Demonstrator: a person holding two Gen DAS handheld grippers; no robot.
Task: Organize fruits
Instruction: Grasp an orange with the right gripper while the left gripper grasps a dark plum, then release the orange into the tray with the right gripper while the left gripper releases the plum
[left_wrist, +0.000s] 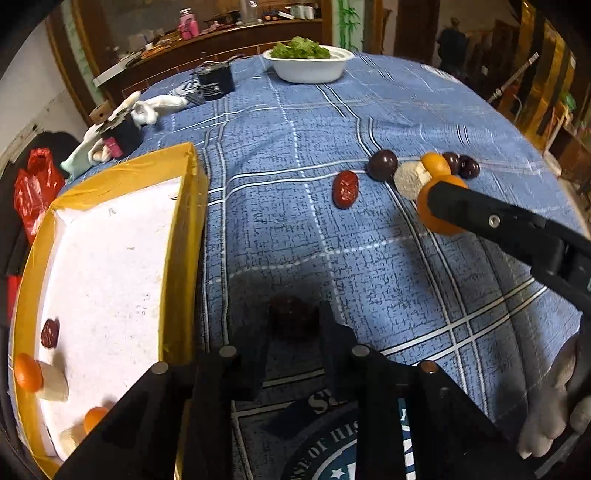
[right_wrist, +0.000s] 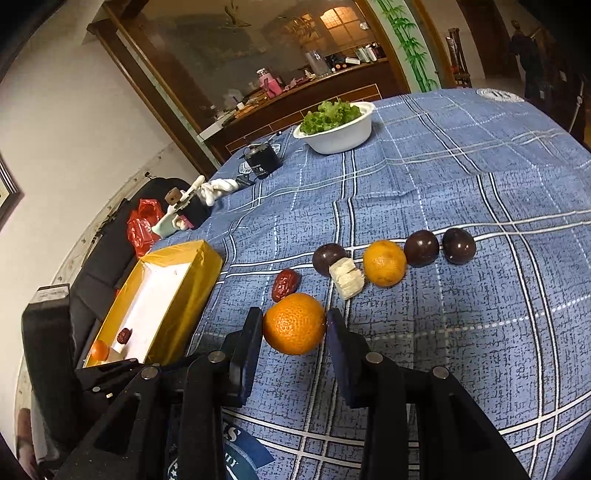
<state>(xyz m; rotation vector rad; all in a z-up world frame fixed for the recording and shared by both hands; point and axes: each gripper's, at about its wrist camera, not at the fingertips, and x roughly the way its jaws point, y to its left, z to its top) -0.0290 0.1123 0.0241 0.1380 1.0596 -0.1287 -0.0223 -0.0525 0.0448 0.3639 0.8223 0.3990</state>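
The orange (right_wrist: 294, 323) sits clamped between the two pads of the right claw (right_wrist: 293, 325), which slants down over the blue checked desk (right_wrist: 461, 332), near the row of loose fruit. The left claw (left_wrist: 293, 325), angled steeply down just right of the yellow box (left_wrist: 177, 258), is narrowed around a dark fruit (left_wrist: 293, 319); contact is too blurred to tell
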